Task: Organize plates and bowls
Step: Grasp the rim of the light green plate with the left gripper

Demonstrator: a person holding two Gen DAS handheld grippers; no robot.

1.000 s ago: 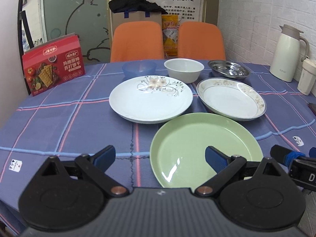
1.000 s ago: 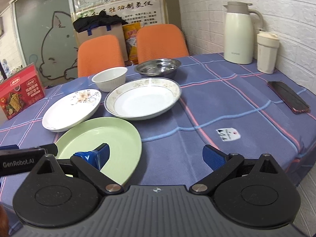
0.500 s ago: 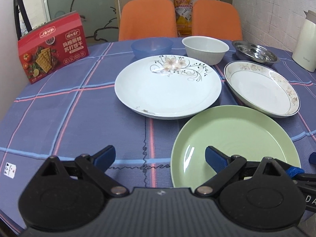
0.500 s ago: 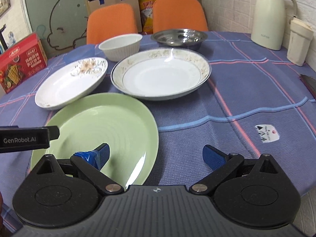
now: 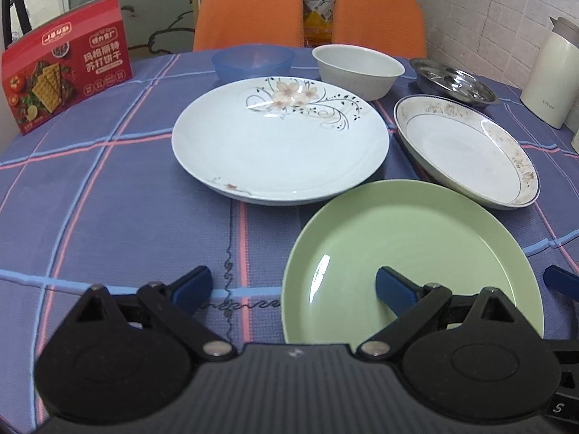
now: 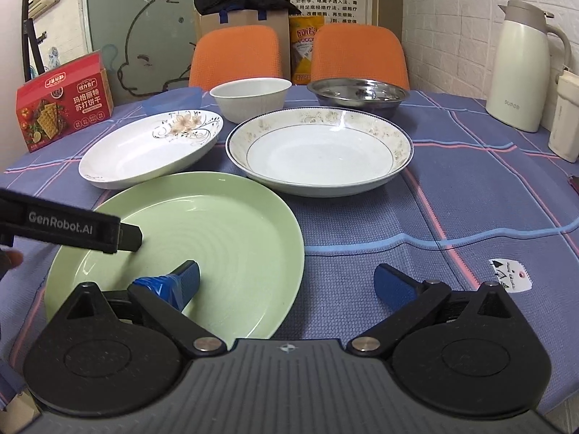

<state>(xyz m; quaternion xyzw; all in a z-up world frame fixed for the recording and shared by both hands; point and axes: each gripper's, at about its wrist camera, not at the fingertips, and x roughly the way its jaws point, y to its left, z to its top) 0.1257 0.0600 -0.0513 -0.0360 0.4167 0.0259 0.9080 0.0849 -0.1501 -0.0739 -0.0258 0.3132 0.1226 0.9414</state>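
Observation:
A green plate (image 5: 409,249) (image 6: 202,238) lies nearest on the blue checked tablecloth. Behind it sit a white flower plate (image 5: 280,144) (image 6: 148,148) and a gold-rimmed deep plate (image 5: 466,148) (image 6: 318,152). Further back stand a blue bowl (image 5: 253,59) (image 6: 173,99), a white bowl (image 5: 356,70) (image 6: 249,97) and a steel bowl (image 5: 454,85) (image 6: 358,96). My left gripper (image 5: 293,287) is open, its right finger over the green plate's left part. My right gripper (image 6: 286,282) is open across the green plate's right rim. Nothing is held.
A red cracker box (image 5: 67,61) (image 6: 63,103) stands at the left. A cream thermos jug (image 5: 550,72) (image 6: 524,65) and a cup (image 6: 566,115) stand at the right by the brick wall. Two orange chairs (image 6: 235,54) are behind the table. A small tag (image 6: 510,275) lies on the cloth.
Both grippers have moved forward and lower toward the plates, which now look larger. The right view has tilted up again. Both stay open; no dish has moved.

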